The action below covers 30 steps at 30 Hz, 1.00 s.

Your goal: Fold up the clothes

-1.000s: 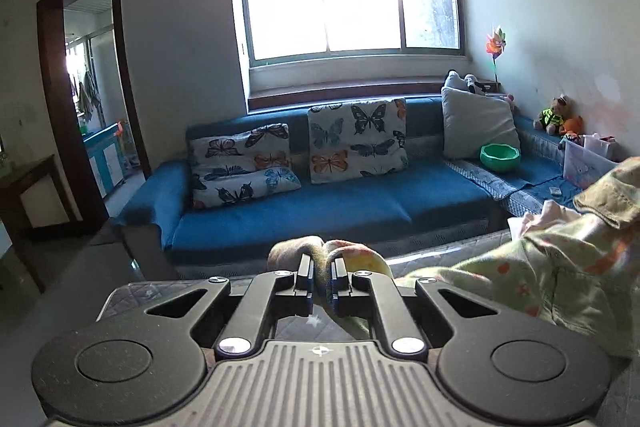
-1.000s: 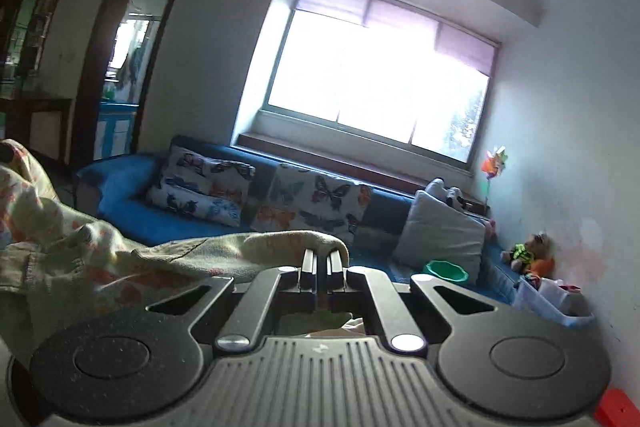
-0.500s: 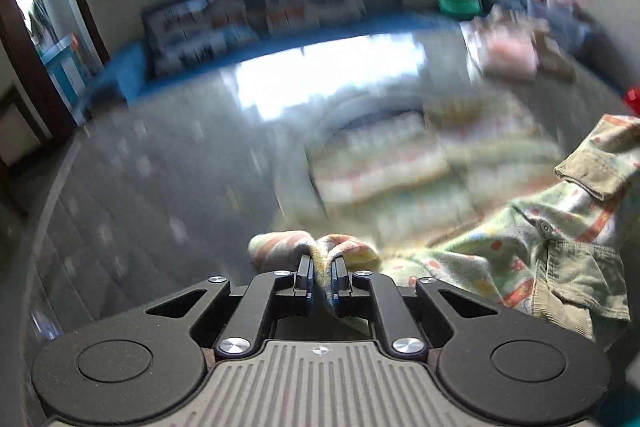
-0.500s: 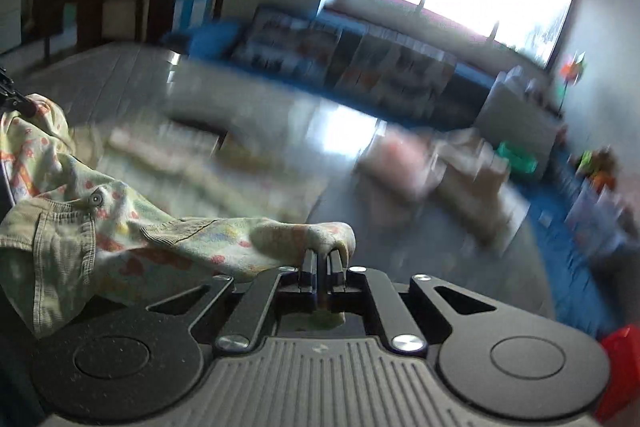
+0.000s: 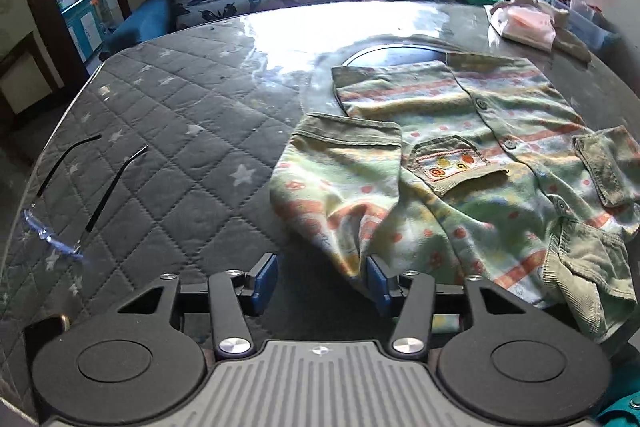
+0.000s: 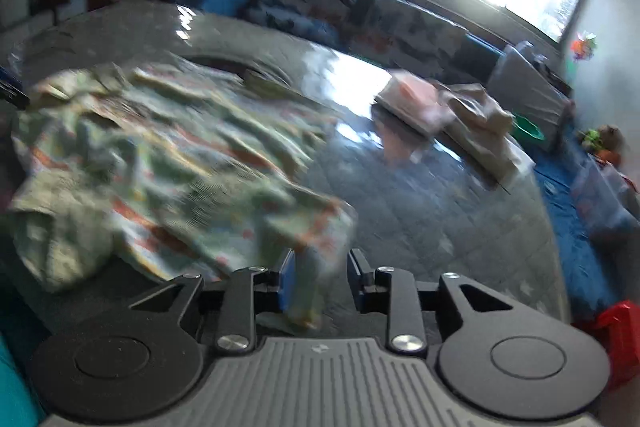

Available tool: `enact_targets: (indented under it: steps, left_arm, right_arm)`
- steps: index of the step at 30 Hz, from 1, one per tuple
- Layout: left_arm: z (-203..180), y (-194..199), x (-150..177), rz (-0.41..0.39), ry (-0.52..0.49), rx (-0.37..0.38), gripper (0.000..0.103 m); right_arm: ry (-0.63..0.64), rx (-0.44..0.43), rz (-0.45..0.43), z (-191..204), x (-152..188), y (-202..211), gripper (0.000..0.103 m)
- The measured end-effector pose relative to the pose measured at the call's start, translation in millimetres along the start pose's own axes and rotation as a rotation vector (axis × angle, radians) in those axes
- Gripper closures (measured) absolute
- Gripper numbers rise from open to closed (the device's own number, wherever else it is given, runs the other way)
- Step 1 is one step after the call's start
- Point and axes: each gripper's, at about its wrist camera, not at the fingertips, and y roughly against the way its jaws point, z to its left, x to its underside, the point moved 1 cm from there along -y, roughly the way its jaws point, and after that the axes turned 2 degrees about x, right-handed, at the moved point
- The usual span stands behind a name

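A small patterned shirt (image 5: 472, 163) with green, orange and pale stripes, buttons down the front and an embroidered chest pocket lies spread on the quilted grey table cover (image 5: 168, 131), front side up, its near sleeve folded across toward the left and its corduroy collar bunched at the near right edge. In the right wrist view the same shirt (image 6: 168, 155) is smeared by blur, lying left of centre on the cover.

The left gripper (image 5: 322, 281) has its jaws opening; the blue pads stand well apart, and the tip of the sleeve's fabric lies against the inner face of the right-hand pad without being pinched, so the cloth is let go. The right gripper (image 6: 320, 277) is also opening; a hanging corner of the shirt sits in the gap beside its left pad, with the pads apart and not pressing on it.

A pair of glasses (image 5: 68, 203) rests on the cover, well to the left of the shirt. A stack of folded clothes (image 5: 528, 23) sits at the table's far right, and a blue sofa (image 5: 160, 11) with butterfly cushions runs behind
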Motion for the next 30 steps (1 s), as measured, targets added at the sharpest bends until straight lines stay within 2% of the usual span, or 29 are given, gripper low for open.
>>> enact_targets:
  steps: [5,8,12,15,16,17,19,24,30]
  left_arm:
    - [5.3,9.8,-0.3,-0.048,0.034,-0.010,0.047]
    - [8.9,17.3,0.6,-0.073,0.056,-0.013,0.045]
    - [8.2,19.3,2.2,-0.091,0.075,-0.007,0.043]
    - [-0.1,16.4,1.3,-0.099,0.078,0.021,0.042]
    - [-3.6,15.3,0.5,-0.101,0.075,0.032,0.042]
    - [-8.5,13.6,-1.0,-0.103,0.071,0.043,0.042]
    - [-19.2,9.8,-4.6,-0.108,0.058,0.068,0.041]
    - [-50.6,-2.7,-14.5,-0.108,0.015,0.141,0.041]
    - [-90.1,-17.4,-23.4,-0.107,-0.061,0.214,0.039]
  right_arm:
    - [0.047,-0.136,-0.006,37.5,-6.2,-20.8,0.071]
    - [0.081,-0.178,0.008,55.5,-8.1,-39.9,0.068]
    - [0.124,-0.182,0.018,69.9,-7.9,-54.8,0.068]
    - [0.118,-0.170,0.015,71.1,-5.6,-61.7,0.074]
    - [0.107,-0.171,0.009,69.7,-3.9,-62.7,0.086]
    - [0.094,-0.166,0.001,67.3,-2.9,-61.8,0.093]
    - [0.071,-0.152,-0.014,62.1,-1.8,-58.8,0.095]
    - [-0.011,-0.050,-0.075,32.5,2.4,-39.8,0.096]
    - [-0.159,0.131,-0.111,-27.1,11.3,-21.1,0.097]
